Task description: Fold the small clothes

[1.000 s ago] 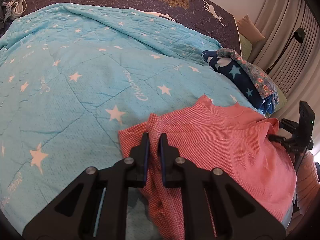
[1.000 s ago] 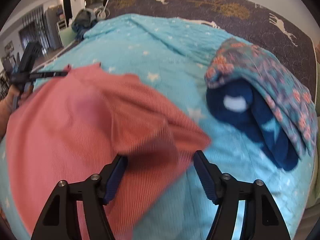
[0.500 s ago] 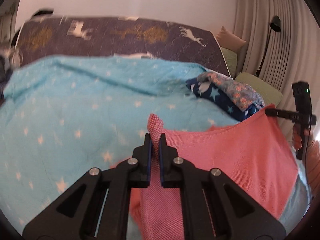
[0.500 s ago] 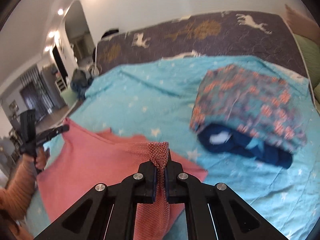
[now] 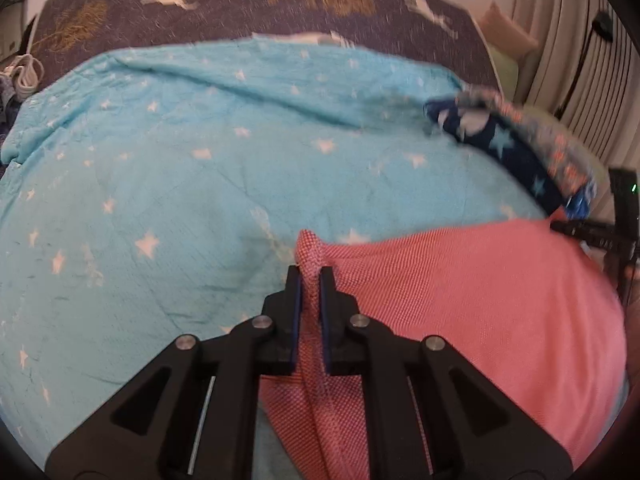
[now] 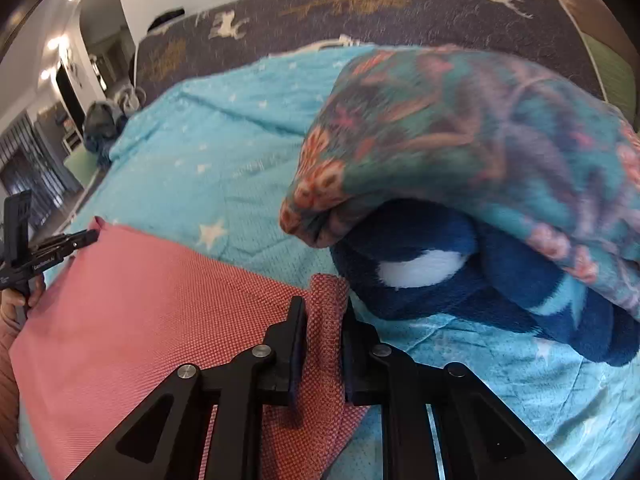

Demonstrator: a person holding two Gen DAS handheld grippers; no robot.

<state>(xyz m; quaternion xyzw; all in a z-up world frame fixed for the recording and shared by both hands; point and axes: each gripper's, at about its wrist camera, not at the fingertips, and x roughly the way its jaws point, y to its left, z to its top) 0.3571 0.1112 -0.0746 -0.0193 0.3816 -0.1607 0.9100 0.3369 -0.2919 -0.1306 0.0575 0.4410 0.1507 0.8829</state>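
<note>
A pink knit garment (image 5: 460, 300) is stretched across the turquoise star blanket (image 5: 200, 200) between both grippers. My left gripper (image 5: 310, 276) is shut on one bunched corner of it, and a tuft pokes up past the tips. My right gripper (image 6: 325, 308) has the other corner of the pink garment (image 6: 140, 312) between its pads; its jaws are opening, and the thick fold still fills the gap. From the right wrist, the left gripper (image 6: 60, 244) shows at the far left edge of the cloth. From the left wrist, the right gripper (image 5: 592, 236) shows at the far right.
A folded stack lies close to the right gripper: a floral garment (image 6: 460, 128) on a navy starred one (image 6: 420, 292). A dark deer-print bedspread (image 5: 240, 8) covers the far side of the bed. Curtains (image 5: 560, 40) hang on the right. A hand (image 6: 16, 300) holds the left gripper.
The right gripper, open a second ago, closed on the garment's corner and came nearer the folded stack. The cloth was lifted taut between both grippers. The right jaws now stand wider apart than half a second ago.
</note>
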